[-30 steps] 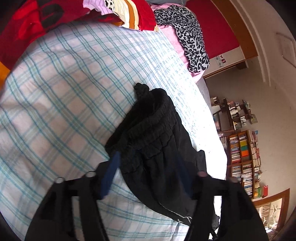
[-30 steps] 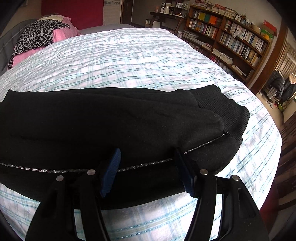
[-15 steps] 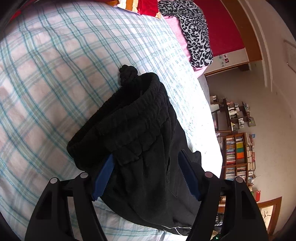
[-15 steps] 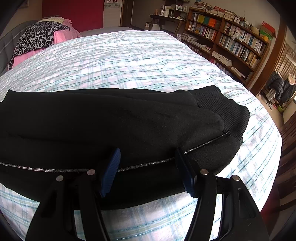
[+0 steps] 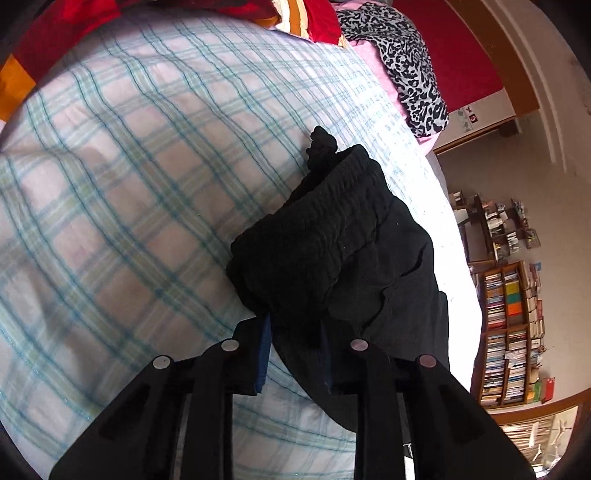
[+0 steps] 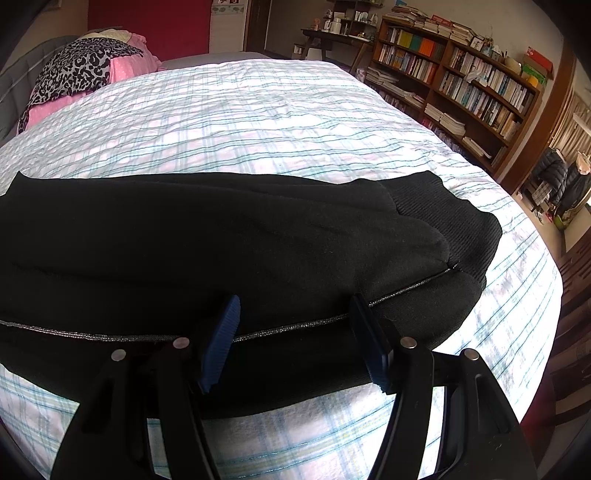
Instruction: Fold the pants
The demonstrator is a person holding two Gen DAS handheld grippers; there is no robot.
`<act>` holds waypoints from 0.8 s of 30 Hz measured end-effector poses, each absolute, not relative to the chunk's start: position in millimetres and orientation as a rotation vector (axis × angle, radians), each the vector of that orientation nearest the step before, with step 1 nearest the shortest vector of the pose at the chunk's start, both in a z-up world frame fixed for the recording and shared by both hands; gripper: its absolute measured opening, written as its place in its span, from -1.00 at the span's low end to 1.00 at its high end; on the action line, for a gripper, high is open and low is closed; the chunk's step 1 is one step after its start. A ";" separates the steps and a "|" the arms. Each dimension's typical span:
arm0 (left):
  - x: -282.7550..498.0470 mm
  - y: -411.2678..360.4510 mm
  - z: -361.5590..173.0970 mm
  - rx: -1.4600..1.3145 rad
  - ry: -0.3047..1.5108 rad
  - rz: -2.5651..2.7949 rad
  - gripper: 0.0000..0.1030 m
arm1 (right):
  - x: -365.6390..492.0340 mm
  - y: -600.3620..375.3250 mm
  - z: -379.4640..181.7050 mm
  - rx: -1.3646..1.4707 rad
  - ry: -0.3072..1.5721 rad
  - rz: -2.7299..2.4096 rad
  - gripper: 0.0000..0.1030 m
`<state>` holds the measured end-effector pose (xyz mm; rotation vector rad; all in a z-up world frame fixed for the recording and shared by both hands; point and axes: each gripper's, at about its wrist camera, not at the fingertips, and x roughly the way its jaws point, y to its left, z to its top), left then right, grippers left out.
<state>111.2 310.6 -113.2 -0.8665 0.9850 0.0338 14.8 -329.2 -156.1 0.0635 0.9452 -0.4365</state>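
Note:
Black pants [image 6: 221, 236] lie flat across a plaid bedspread [image 6: 280, 122], legs stacked, a silver side stripe along the near edge and ribbed cuffs [image 6: 469, 225] at the right. My right gripper [image 6: 295, 317] is open, its blue pads just above the stripe. In the left wrist view the elastic waistband end [image 5: 325, 229] is bunched, with a knotted drawstring [image 5: 321, 146] at its far tip. My left gripper [image 5: 295, 336] is shut on the waistband fabric.
Red, orange and striped clothes [image 5: 303, 18] and a leopard-print garment on pink cloth [image 5: 410, 62] lie at the head of the bed. Bookshelves [image 6: 461, 81] stand beyond the bed's right edge. Dark jackets [image 6: 561, 181] hang at the far right.
My left gripper has closed from open onto the pants' waistband and shifted over it. The right gripper has stayed open in the same place above the side stripe.

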 end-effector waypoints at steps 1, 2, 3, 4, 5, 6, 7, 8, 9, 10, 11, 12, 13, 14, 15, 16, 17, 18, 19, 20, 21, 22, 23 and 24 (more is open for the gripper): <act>112.3 308.3 -110.1 -0.855 0.988 0.034 -0.46 | 14.9 -329.2 -155.8 0.063 0.946 -0.437 0.23; 112.9 305.1 -106.1 -0.841 0.995 0.037 -0.36 | 14.8 -329.2 -155.2 0.065 0.947 -0.440 0.23; 113.8 302.8 -101.3 -0.830 1.000 0.039 -0.31 | 14.1 -328.8 -153.9 0.067 0.944 -0.448 0.23; 112.7 301.2 -94.5 -0.814 0.996 0.054 -0.19 | 13.6 -326.2 -151.2 0.064 0.939 -0.458 0.23; 110.2 300.1 -85.3 -0.782 0.977 0.087 -0.01 | 12.6 -323.2 -147.5 0.058 0.929 -0.464 0.23; 107.4 298.7 -75.1 -0.738 0.949 0.121 0.08 | 11.8 -319.2 -142.8 0.061 0.914 -0.455 0.23; 105.1 295.9 -65.1 -0.693 0.922 0.148 0.13 | 10.6 -315.1 -137.7 0.070 0.898 -0.436 0.23; 101.8 292.0 -53.7 -0.638 0.890 0.173 0.13 | 9.7 -309.9 -132.1 0.074 0.881 -0.422 0.23; 99.0 287.1 -44.6 -0.587 0.863 0.190 0.13 | 9.0 -303.1 -126.3 0.074 0.865 -0.406 0.23; 97.2 279.5 -35.6 -0.532 0.836 0.199 0.14 | 9.0 -296.1 -121.4 0.080 0.853 -0.382 0.23; 97.3 269.1 -27.5 -0.478 0.812 0.198 0.15 | 9.2 -288.5 -117.0 0.093 0.845 -0.351 0.23; 97.0 254.9 -21.2 -0.419 0.792 0.182 0.16 | 10.2 -279.9 -114.1 0.106 0.841 -0.313 0.23; 99.4 240.0 -16.9 -0.368 0.783 0.150 0.20 | 11.8 -270.1 -111.7 0.110 0.839 -0.273 0.23; 101.9 221.9 -14.9 -0.319 0.780 0.099 0.24 | 15.0 -259.4 -109.0 0.112 0.840 -0.235 0.23; 105.8 205.0 -15.6 -0.287 0.782 0.047 0.27 | 17.2 -249.0 -108.6 0.115 0.844 -0.198 0.23; 116.8 187.4 -17.0 -0.266 0.793 -0.001 0.33 | 20.8 -235.3 -108.4 0.117 0.851 -0.159 0.23; 120.9 171.2 -21.8 -0.250 0.809 -0.051 0.34 | 23.1 -224.7 -109.3 0.121 0.857 -0.120 0.23; 124.1 157.8 -28.3 -0.240 0.828 -0.092 0.34 | 26.0 -213.4 -110.2 0.118 0.867 -0.084 0.23; 128.9 146.0 -35.7 -0.232 0.848 -0.129 0.34 | 28.7 -202.7 -112.0 0.105 0.875 -0.056 0.23; 132.9 134.9 -43.8 -0.223 0.872 -0.159 0.34 | 30.2 -191.9 -114.8 0.088 0.883 -0.031 0.23; 135.7 126.2 -52.1 -0.213 0.893 -0.175 0.34 | 31.2 -182.2 -118.5 0.070 0.893 -0.008 0.23; 138.8 119.8 -60.2 -0.208 0.917 -0.190 0.34 | 32.1 -174.2 -123.1 0.050 0.906 0.011 0.23; 142.1 115.4 -68.2 -0.204 0.941 -0.200 0.34 | 32.4 -168.4 -127.9 0.027 0.924 0.025 0.23; 142.5 112.2 -76.5 -0.196 0.959 -0.201 0.34 | 31.3 -163.7 -132.6 0.003 0.941 0.031 0.23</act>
